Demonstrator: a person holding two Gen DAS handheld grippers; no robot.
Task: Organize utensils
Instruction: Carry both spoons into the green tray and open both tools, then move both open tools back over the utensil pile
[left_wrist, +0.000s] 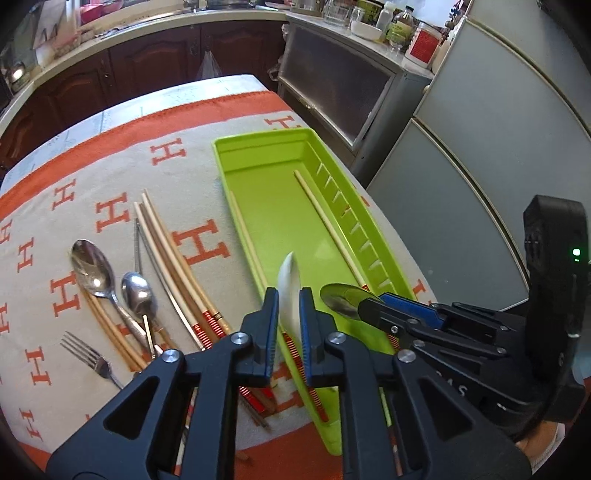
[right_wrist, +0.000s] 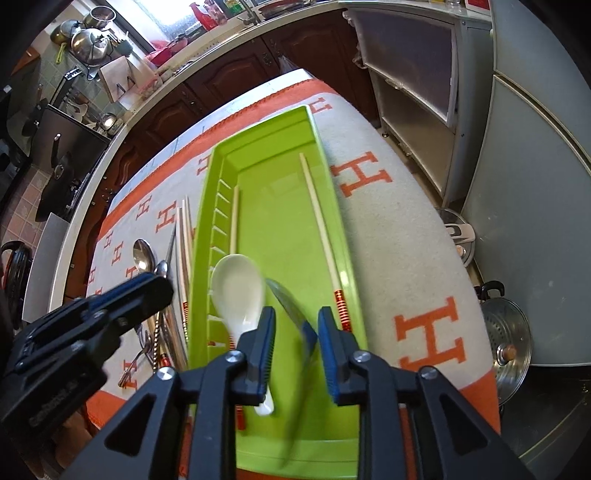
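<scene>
Already two pale chopsticks (right_wrist: 320, 225) lie in the lime-green plastic tray (left_wrist: 258, 147). Over it, the left hand-held gripper (left_wrist: 289, 325) loosens around a white ceramic spoon (right_wrist: 236, 291), the right hand-held gripper (right_wrist: 297, 332) around a steel spoon (left_wrist: 341, 301); more steel spoons (left_wrist: 90, 267), a fork (left_wrist: 86, 356) and further chopsticks (left_wrist: 173, 258) wait on the surface (left_wrist: 110, 177).

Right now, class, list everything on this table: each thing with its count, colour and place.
tray: one, green, on the cloth
cloth: one, cream with orange H letters, over the table
tray chopsticks: two, pale, one along each long wall
white spoon: one, at the tray's near end
blurred spoon: one, metal, between the right tool's fingers
loose spoons: two, metal, on the cloth
fork: one, metal, on the cloth
loose chopsticks: several, pale and brown, beside the spoons
left tool: black, over the tray
right tool: black, over the tray
</scene>
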